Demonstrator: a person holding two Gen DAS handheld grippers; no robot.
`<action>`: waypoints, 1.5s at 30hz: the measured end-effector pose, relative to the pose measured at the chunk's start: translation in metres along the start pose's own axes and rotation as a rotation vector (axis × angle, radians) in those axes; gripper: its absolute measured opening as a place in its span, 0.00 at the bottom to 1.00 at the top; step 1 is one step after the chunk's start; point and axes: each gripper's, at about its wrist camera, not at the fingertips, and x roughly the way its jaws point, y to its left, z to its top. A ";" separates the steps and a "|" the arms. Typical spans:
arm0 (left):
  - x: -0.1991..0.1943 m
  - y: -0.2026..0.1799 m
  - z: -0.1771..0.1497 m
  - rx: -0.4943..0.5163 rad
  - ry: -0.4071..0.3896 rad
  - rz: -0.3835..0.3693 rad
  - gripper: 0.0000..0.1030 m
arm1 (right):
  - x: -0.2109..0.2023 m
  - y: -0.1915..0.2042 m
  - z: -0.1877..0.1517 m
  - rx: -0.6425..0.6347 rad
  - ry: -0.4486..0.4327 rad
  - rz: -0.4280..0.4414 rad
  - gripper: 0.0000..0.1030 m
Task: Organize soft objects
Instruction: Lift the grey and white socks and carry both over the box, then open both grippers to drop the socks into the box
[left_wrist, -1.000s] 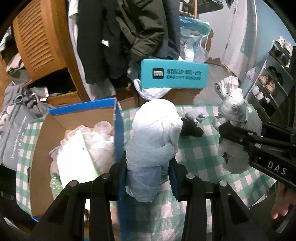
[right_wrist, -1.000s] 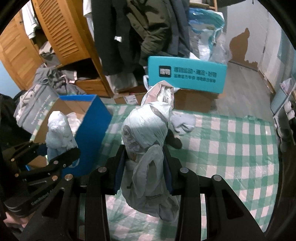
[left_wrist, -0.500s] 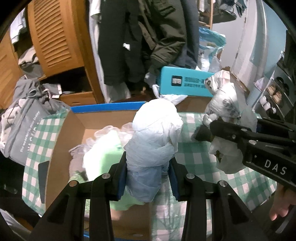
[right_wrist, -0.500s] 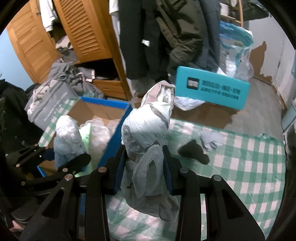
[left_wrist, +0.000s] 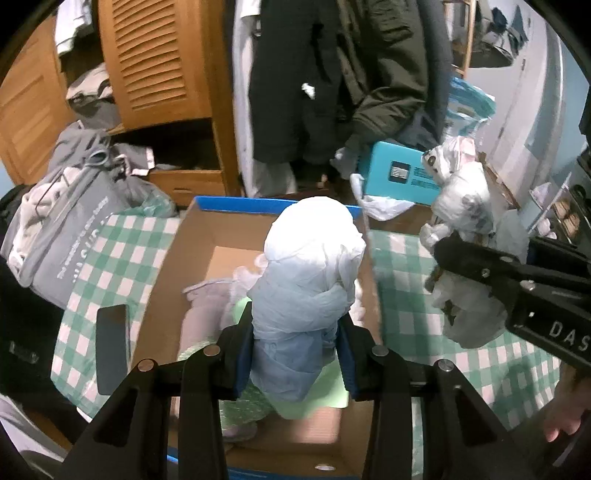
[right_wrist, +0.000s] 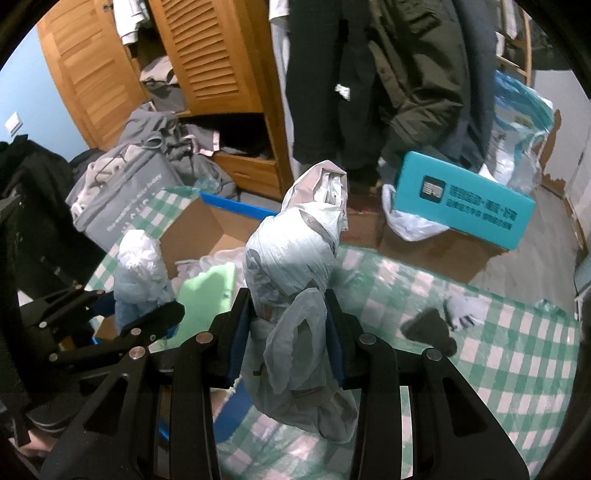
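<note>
My left gripper (left_wrist: 295, 354) is shut on a white plastic bag bundle (left_wrist: 310, 280) and holds it over the open cardboard box (left_wrist: 192, 243) with blue outer walls. The box holds soft items, among them a light green sheet (right_wrist: 207, 291). My right gripper (right_wrist: 288, 343) is shut on a grey-white plastic bag bundle (right_wrist: 295, 258), held above the box's right edge and the green checked cloth (right_wrist: 498, 354). The right gripper with its bundle also shows in the left wrist view (left_wrist: 465, 229), to the right of the box. The left gripper's bundle also shows in the right wrist view (right_wrist: 138, 273).
A black sock (right_wrist: 428, 328) and a pale glove (right_wrist: 465, 314) lie on the cloth. A teal box (right_wrist: 461, 199) and plastic bags stand behind. A grey bag (left_wrist: 66, 229) lies left of the box. Hanging dark coats (left_wrist: 332, 74) and a wooden wardrobe (left_wrist: 147, 62) are at the back.
Both grippers have moved left with their bundles. The left bundle went from the box's right wall to over the inside of the box. The right bundle has come to the box's right edge.
</note>
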 end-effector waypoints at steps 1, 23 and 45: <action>0.001 0.003 0.000 -0.006 0.002 0.004 0.39 | 0.002 0.003 0.003 -0.006 0.001 0.005 0.35; 0.049 0.069 -0.006 -0.167 0.114 0.031 0.39 | 0.064 0.054 0.040 -0.110 0.103 0.061 0.35; 0.031 0.072 -0.004 -0.177 0.078 0.041 0.69 | 0.076 0.069 0.045 -0.116 0.132 0.083 0.63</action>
